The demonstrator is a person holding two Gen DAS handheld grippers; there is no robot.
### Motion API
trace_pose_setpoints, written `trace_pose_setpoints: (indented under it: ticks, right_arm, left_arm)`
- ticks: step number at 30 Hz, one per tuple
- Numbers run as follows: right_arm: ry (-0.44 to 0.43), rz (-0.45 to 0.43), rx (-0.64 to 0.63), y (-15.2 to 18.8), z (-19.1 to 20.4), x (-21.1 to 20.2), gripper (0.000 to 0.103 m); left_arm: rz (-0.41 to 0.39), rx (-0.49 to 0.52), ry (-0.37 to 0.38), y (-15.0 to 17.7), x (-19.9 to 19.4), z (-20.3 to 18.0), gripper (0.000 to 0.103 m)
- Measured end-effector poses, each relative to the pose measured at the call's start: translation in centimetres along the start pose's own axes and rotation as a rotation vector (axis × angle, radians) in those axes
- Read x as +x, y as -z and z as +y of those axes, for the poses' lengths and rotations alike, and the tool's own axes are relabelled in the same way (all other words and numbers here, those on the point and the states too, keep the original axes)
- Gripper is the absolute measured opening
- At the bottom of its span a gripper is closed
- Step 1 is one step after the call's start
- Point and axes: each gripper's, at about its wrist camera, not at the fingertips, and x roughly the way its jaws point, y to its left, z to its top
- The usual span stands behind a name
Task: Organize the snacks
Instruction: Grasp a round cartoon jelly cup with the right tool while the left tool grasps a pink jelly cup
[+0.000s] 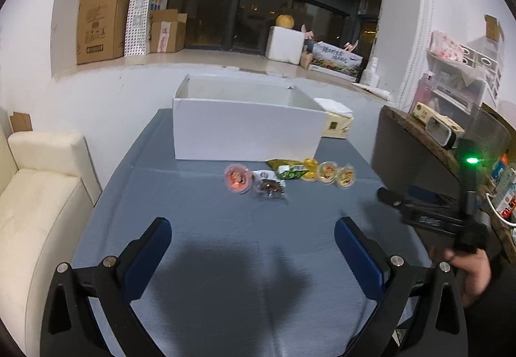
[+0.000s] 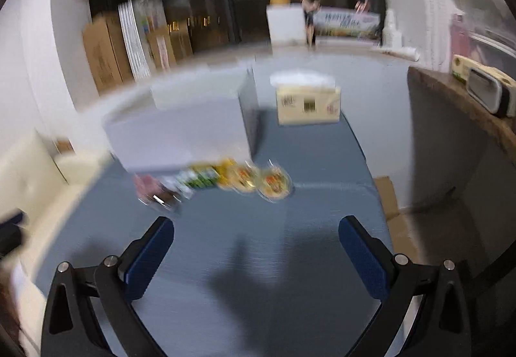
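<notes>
Both the left gripper (image 1: 253,229) and the right gripper (image 2: 256,229) stand spread wide and empty above the blue table (image 1: 209,228). The snacks (image 1: 290,176) lie in a row just before the white box (image 1: 248,131). Only the left view shows the hand (image 1: 472,270); the right view is blurred.
</notes>
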Motion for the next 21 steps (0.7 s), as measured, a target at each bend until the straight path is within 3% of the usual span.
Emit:
trace_pose_setpoints:
  ticks: [7, 9, 13, 18, 21]
  right_arm:
    - [0.018, 0.059, -0.014, -2.6, -1.6, 6.6, 0.102]
    - [0.001, 0.083, 0.014, -3.3, -2.0, 8.1, 0.087]
    - [-0.005, 0.166, 0.022, -3.6, -2.0, 11.3, 0.073]
    - [0.010, 0.158, 0.003, -3.7, -1.8, 12.0, 0.049]
    - [-0.006, 0.151, 0.006, -3.7, -1.9, 11.8, 0.049]
  left_arm:
    - [0.035, -0.007, -0.054, -0.2, 4.2, 1.2, 0.103]
    - [0.048, -0.030, -0.060, -0.3, 5.2, 1.8, 0.103]
    - [0.061, -0.042, -0.097, -0.2, 6.6, 2.6, 0.103]
    - [0.069, -0.062, -0.121, -0.5, 8.0, 3.6, 0.103]
    - [0.067, -0.063, -0.122, -0.8, 8.4, 3.7, 0.103]
